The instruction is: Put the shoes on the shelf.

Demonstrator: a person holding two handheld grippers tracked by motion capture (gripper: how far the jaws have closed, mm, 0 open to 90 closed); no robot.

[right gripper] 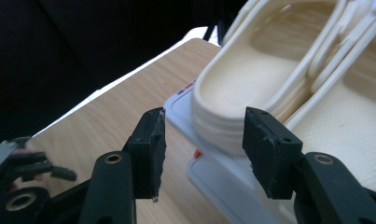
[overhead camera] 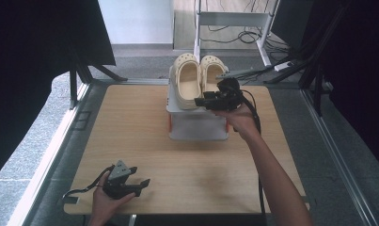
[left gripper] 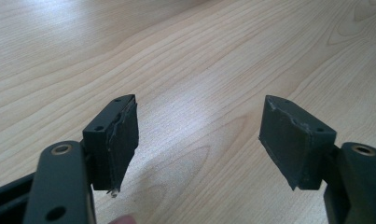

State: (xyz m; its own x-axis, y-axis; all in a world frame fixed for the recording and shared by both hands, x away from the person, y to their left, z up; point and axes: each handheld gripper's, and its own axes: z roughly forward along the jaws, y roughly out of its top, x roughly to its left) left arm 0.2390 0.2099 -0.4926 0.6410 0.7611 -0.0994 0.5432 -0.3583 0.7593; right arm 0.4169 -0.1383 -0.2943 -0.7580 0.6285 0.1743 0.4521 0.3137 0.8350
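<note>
While the left claw (overhead camera: 142,182) gapes over bare table (overhead camera: 187,160), the right claw (right gripper: 202,140) hangs open beside the left clog's (right gripper: 251,93) heel edge.

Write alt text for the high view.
A person's right gripper, jaws open, reaches a pair of cream clogs on a white two-tier rack on a wooden table. The left gripper rests open near the front edge.

Two cream clogs (overhead camera: 196,80), one white rack (overhead camera: 196,125), two hand-held grippers (overhead camera: 126,181), one wooden surface (overhead camera: 130,136).
</note>
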